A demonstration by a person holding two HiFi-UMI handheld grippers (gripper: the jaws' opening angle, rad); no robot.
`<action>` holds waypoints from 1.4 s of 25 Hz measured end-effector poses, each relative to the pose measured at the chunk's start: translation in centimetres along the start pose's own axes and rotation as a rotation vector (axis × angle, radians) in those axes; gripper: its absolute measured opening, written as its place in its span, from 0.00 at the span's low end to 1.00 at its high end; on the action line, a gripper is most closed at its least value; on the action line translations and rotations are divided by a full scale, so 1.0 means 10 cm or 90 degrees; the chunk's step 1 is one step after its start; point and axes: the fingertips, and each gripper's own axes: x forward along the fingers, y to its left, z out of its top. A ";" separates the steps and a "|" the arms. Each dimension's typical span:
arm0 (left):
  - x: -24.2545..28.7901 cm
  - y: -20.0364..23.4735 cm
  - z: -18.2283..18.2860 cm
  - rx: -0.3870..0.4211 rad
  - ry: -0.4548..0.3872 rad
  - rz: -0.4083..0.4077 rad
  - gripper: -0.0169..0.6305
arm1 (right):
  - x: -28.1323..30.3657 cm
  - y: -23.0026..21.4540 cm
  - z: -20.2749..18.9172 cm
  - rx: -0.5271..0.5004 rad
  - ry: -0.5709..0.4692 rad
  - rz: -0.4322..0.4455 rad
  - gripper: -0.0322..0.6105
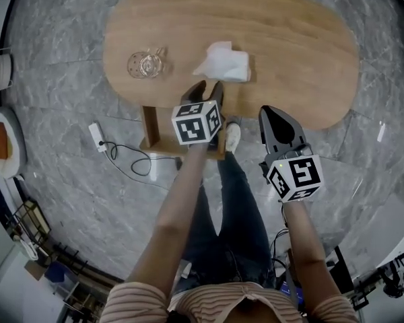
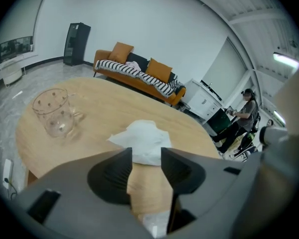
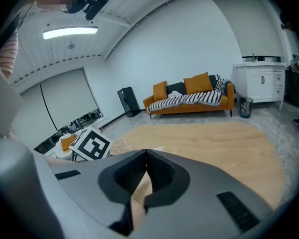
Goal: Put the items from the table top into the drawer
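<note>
A clear glass mug stands on the left part of the oval wooden table. A crumpled white tissue lies near the middle of the table's front. My left gripper hovers at the front edge just short of the tissue, open, with nothing between its fingers. In the left gripper view the tissue lies just beyond the left gripper and the mug stands off to the left. My right gripper hangs at the front edge further right, shut and empty. Its tips meet in the right gripper view.
A wooden support stands under the table's front left. A white power strip with a cable lies on the marble floor. An orange sofa stands beyond the table, and a person stands far right.
</note>
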 end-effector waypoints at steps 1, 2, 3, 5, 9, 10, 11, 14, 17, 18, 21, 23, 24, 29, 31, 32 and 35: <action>0.05 0.02 0.00 -0.004 0.001 0.002 0.27 | 0.06 -0.01 -0.04 -0.002 0.006 0.002 0.06; 0.09 0.03 -0.01 -0.007 0.001 0.004 0.27 | 0.12 -0.03 -0.08 -0.004 0.011 0.003 0.06; 0.14 0.03 -0.01 -0.011 0.002 0.005 0.28 | 0.17 -0.05 -0.12 -0.005 0.016 0.005 0.06; 0.23 0.03 -0.03 -0.017 0.003 0.006 0.29 | 0.26 -0.09 -0.19 -0.005 0.024 0.006 0.06; 0.39 0.05 -0.06 -0.024 0.006 0.012 0.31 | 0.40 -0.16 -0.31 -0.009 0.038 0.006 0.06; 0.43 0.06 -0.06 -0.027 0.005 0.014 0.31 | 0.42 -0.17 -0.33 -0.009 0.040 0.007 0.06; 0.47 0.07 -0.06 -0.030 0.005 0.017 0.31 | 0.45 -0.18 -0.35 -0.008 0.043 0.009 0.06; 0.53 0.12 -0.06 -0.040 0.000 0.025 0.31 | 0.49 -0.17 -0.39 -0.007 0.052 0.015 0.06; 0.58 0.15 -0.04 -0.044 -0.005 0.027 0.31 | 0.51 -0.16 -0.44 -0.008 0.059 0.020 0.06; 0.60 0.15 -0.03 -0.044 -0.005 0.028 0.31 | 0.52 -0.16 -0.45 -0.010 0.062 0.022 0.06; 0.67 0.17 -0.01 -0.041 -0.002 0.029 0.31 | 0.55 -0.16 -0.50 -0.010 0.069 0.024 0.06; 0.69 0.18 -0.01 -0.041 0.002 0.029 0.31 | 0.57 -0.15 -0.52 -0.007 0.072 0.026 0.06; 0.70 0.17 -0.01 -0.041 0.005 0.028 0.31 | 0.57 -0.14 -0.54 -0.006 0.073 0.027 0.06; 0.73 0.12 0.01 -0.033 0.009 0.025 0.23 | 0.59 -0.12 -0.57 -0.010 0.082 0.034 0.06; 0.73 0.11 0.01 -0.029 0.006 0.029 0.22 | 0.59 -0.11 -0.58 -0.011 0.084 0.036 0.06; 0.73 0.12 0.01 -0.030 0.006 0.031 0.21 | 0.59 -0.11 -0.59 -0.011 0.084 0.036 0.06; 0.73 0.14 0.01 -0.029 0.003 0.036 0.17 | 0.59 -0.10 -0.61 -0.011 0.085 0.037 0.06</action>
